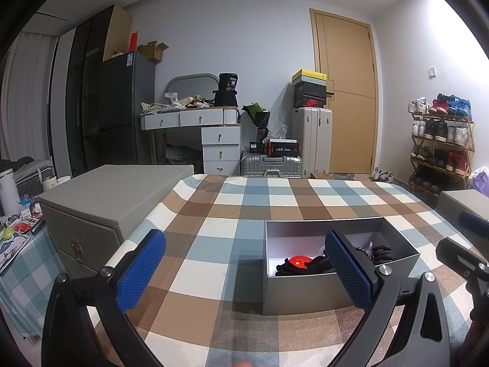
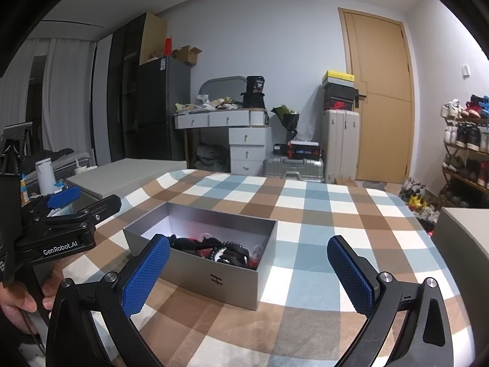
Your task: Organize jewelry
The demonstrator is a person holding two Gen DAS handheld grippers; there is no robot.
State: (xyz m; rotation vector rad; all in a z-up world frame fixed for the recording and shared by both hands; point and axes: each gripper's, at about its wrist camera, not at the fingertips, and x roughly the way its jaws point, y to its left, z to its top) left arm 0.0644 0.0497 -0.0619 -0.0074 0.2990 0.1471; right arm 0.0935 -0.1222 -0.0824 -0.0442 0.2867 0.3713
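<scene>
Hovering low over the checked cloth [image 2: 305, 214], the left gripper [image 1: 244, 272] and right gripper [image 2: 249, 270] are both spreading their jaws wide, holding nothing, getting ready to reach. Just ahead, the jewelry [image 2: 214, 247] is sitting piled inside the open grey box [image 2: 211, 278].

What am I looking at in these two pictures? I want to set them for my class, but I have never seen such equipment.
A person holds two hand-held black grippers with blue padded fingers; each carries a camera looking forward along its fingers. One picture comes from the left gripper, the other from the right gripper. Both are open and hold nothing. On the brown, blue and white checked tablecloth stands an open grey cardboard box of tangled dark bracelets and beads. A closed grey box stands at the left.
</scene>
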